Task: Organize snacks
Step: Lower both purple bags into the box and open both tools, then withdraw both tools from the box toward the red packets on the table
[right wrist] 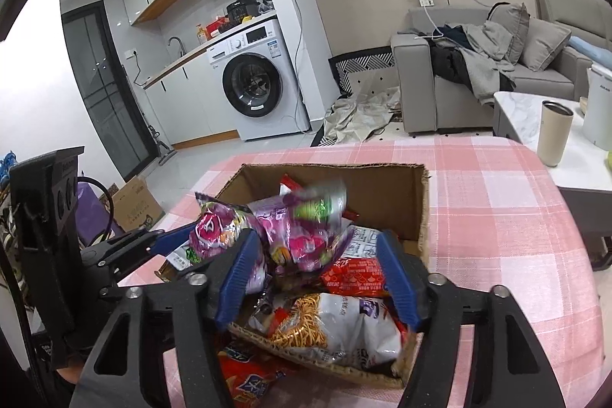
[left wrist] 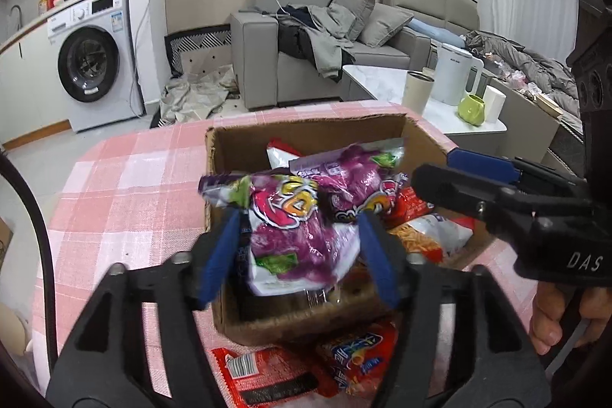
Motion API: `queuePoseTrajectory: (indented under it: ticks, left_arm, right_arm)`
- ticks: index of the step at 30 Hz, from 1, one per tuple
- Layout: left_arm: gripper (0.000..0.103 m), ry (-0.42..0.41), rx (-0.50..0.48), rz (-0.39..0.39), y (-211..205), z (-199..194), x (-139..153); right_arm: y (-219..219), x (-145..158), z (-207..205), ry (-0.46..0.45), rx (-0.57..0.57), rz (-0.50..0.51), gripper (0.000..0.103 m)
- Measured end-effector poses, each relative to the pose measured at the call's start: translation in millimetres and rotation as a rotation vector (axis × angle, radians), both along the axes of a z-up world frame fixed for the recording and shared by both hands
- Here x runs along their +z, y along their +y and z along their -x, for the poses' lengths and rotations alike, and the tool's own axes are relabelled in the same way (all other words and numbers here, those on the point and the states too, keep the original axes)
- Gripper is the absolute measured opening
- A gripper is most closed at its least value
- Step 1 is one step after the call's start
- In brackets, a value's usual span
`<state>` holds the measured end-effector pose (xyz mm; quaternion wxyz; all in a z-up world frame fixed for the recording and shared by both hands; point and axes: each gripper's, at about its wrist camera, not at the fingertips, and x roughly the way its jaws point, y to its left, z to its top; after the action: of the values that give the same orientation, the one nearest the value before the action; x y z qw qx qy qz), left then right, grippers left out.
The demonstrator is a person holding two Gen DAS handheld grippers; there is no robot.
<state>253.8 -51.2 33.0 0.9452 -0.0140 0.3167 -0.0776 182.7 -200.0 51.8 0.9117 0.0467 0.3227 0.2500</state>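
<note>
Two purple packs (left wrist: 302, 236) (right wrist: 306, 236) sit over the open box (left wrist: 306, 320), one between each set of jaws, blurred and apparently dropping onto the snacks inside. Left gripper (left wrist: 302, 247) and right gripper (right wrist: 317, 274) both stand released, pads clear of the packs. Judged risk: the left pack overhangs the near wall and could tip out onto the worktop (left wrist: 126, 186), joining the red packs (left wrist: 267, 373) outside; the box looks nearly full.

left wrist – close, down | right wrist – close, down | shared: cardboard box (left wrist: 306, 140)
</note>
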Motion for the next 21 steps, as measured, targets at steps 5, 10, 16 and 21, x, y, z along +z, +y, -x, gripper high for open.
queuePoseTrajectory:
  ticks: [5, 10, 16, 21]
  left_arm:
    - [0.082, -0.030, 0.003, 0.001, 2, 21, 10]
    - [0.091, -0.048, 0.034, -0.013, 1, 43, 17]
    - [0.102, -0.080, 0.062, -0.013, 7, 68, 24]
    - [0.102, -0.089, 0.072, -0.012, 18, 90, 22]
  right_arm:
    - [-8, 7, 11, -0.029, 0.001, 0.005, 0.090]
    - [-16, 13, 25, -0.066, -0.008, -0.014, 0.102]
    - [-23, 15, 42, -0.092, -0.027, -0.007, 0.102]
    - [-25, 10, 60, -0.100, -0.013, 0.004, 0.102]
